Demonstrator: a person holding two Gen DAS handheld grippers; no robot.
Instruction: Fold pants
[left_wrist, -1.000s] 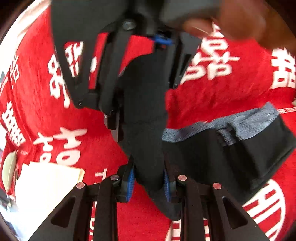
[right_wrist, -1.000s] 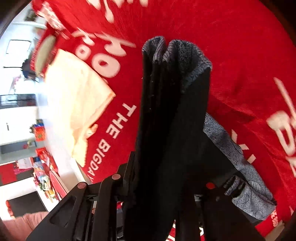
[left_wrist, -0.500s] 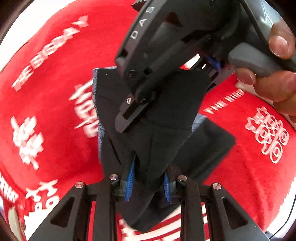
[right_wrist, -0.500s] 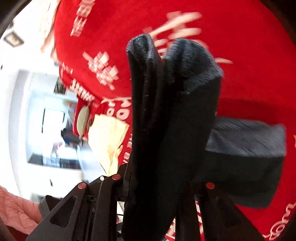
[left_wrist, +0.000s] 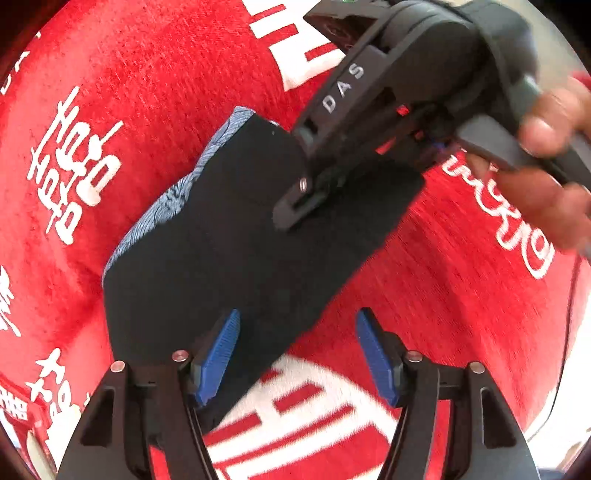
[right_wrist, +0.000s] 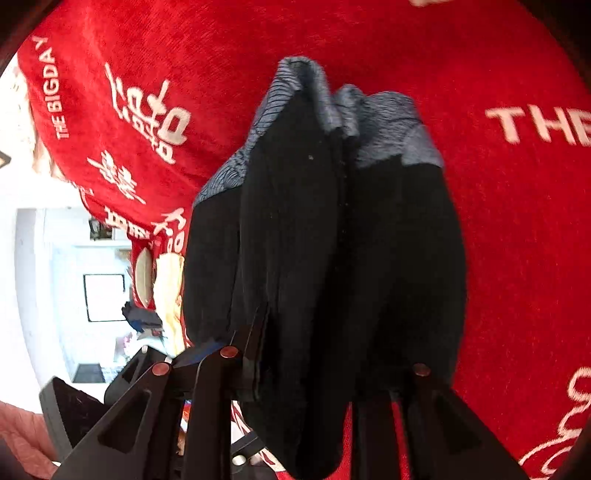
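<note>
Left hand-held gripper (left_wrist: 297, 354) stands with ribbed blue pads (left_wrist: 218, 358) spread apart over the black pants (left_wrist: 236, 258); the right hand-held gripper (right_wrist: 325, 369) is clamped on them. Folded thick, grey heathered waistband (right_wrist: 388, 125) bunched on top, the pants sit on fuzzy red cloth (left_wrist: 147, 74) with white lettering

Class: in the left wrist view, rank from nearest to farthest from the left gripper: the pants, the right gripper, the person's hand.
1. Pants: between the open left gripper's fingers.
2. Right gripper: beyond, upper middle, over the pants.
3. Hand: farthest, right edge.
</note>
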